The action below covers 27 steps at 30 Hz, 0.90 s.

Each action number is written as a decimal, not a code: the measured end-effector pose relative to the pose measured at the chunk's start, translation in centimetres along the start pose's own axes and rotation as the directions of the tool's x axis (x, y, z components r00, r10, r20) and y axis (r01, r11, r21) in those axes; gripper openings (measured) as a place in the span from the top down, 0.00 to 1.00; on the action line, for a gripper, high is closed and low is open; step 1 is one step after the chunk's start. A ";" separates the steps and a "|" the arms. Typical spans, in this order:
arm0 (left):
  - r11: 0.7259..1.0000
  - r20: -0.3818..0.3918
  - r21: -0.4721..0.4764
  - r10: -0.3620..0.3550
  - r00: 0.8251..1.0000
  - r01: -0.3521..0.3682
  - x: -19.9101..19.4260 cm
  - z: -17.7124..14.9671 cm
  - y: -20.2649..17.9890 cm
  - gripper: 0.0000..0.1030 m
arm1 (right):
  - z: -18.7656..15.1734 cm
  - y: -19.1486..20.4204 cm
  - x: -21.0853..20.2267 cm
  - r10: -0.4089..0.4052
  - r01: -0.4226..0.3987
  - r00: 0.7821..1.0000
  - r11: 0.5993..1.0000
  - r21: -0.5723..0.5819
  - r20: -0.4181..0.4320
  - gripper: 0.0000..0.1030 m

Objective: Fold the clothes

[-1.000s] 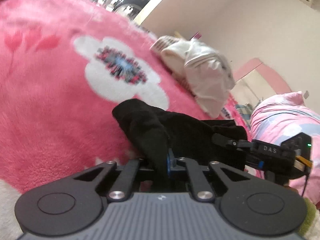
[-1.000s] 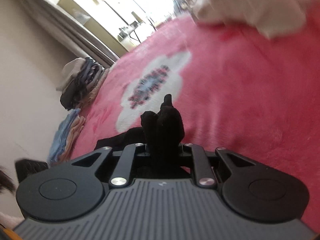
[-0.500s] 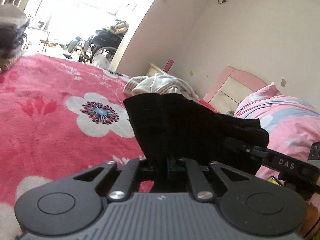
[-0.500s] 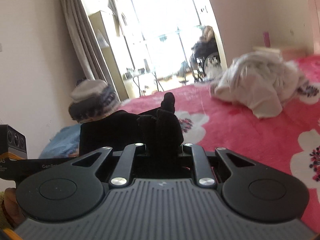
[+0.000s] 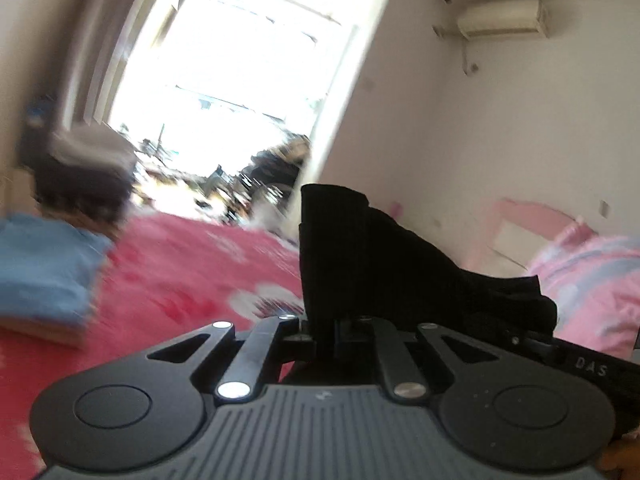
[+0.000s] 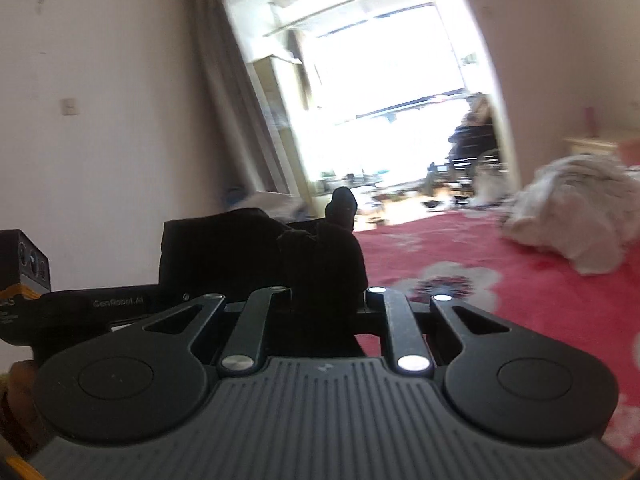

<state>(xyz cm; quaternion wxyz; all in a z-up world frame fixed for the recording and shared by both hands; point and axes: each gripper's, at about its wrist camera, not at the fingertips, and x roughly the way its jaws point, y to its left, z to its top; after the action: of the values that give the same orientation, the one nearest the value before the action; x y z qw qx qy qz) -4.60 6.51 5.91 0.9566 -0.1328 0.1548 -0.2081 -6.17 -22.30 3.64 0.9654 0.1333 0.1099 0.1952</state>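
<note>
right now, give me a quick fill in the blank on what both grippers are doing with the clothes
1. Both the left gripper and the right gripper have their jaws shut on a garment coloured ____.
2. The blanket is red with ____ flowers.
3. In the left wrist view, the folded stack on the left is coloured ____.
4. The crumpled pile lying on the blanket is ____.

Missing words: black; white; blue; white

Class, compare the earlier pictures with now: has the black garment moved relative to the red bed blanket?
Yes. The black garment, clamped by both grippers, has risen off the red flowered blanket; it lay on it before.
</note>
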 end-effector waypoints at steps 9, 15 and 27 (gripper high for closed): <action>0.971 0.138 0.088 0.211 0.968 -0.224 -4.8 8.0 7.9 0.93 | 5.1 6.7 11.0 0.332 -0.331 0.943 0.943 0.042 -0.014 0.87; 0.937 0.159 0.064 0.329 0.931 -0.342 -4.9 12.5 15.5 0.93 | 7.1 11.7 21.1 0.480 -0.474 0.876 0.875 0.099 -0.044 0.87; 0.904 0.054 -0.098 0.422 0.905 -0.416 0.5 16.0 29.6 0.93 | 2.9 19.0 34.4 0.534 -0.523 0.844 0.839 0.149 -0.047 0.87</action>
<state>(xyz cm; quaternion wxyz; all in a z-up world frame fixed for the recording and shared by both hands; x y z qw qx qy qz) 12.04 35.27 11.08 0.9776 -0.1441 0.1530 0.0140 18.98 7.89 6.59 0.8576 0.2125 0.1231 0.4519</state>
